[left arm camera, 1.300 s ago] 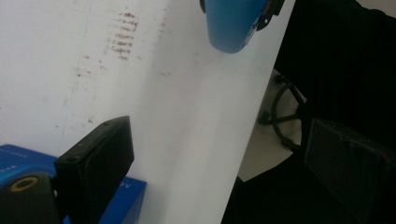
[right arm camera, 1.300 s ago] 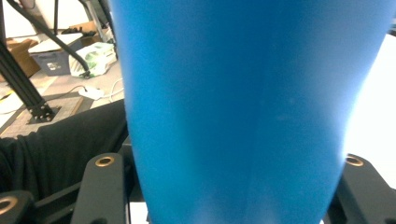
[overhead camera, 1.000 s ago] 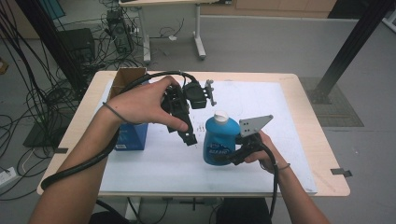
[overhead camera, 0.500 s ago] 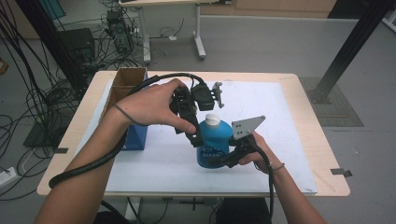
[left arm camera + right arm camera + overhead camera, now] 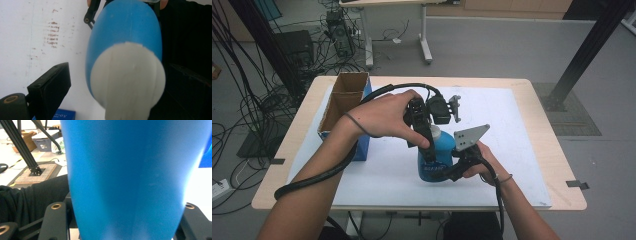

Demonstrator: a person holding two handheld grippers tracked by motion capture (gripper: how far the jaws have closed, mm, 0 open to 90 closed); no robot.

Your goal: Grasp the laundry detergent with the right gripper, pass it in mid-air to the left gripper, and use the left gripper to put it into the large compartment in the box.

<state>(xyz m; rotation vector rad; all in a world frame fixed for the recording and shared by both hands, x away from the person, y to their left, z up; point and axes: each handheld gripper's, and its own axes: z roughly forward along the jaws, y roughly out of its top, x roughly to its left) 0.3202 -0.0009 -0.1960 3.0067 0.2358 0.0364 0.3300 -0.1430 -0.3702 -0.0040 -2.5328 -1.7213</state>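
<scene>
A blue bottle (image 5: pixel 439 156) with a white cap (image 5: pixel 127 85) stands upright on the white sheet near the table's front. My right gripper (image 5: pixel 448 172) is shut on the lower body of the bottle (image 5: pixel 130 177), one jaw on each side. My left gripper (image 5: pixel 431 145) comes down from above. In the left gripper view its jaws stand open on either side of the cap, with a gap showing beside the left pad (image 5: pixel 53 87).
An open cardboard box (image 5: pixel 343 102) sits at the table's left on a blue box (image 5: pixel 362 147). The white sheet (image 5: pixel 512 125) covers most of the tabletop. A black frame post (image 5: pixel 587 50) stands beyond the table's right end.
My left gripper has moved right and slightly down, from beside the bottle to over its cap. The right gripper has brought the bottle a little to the left.
</scene>
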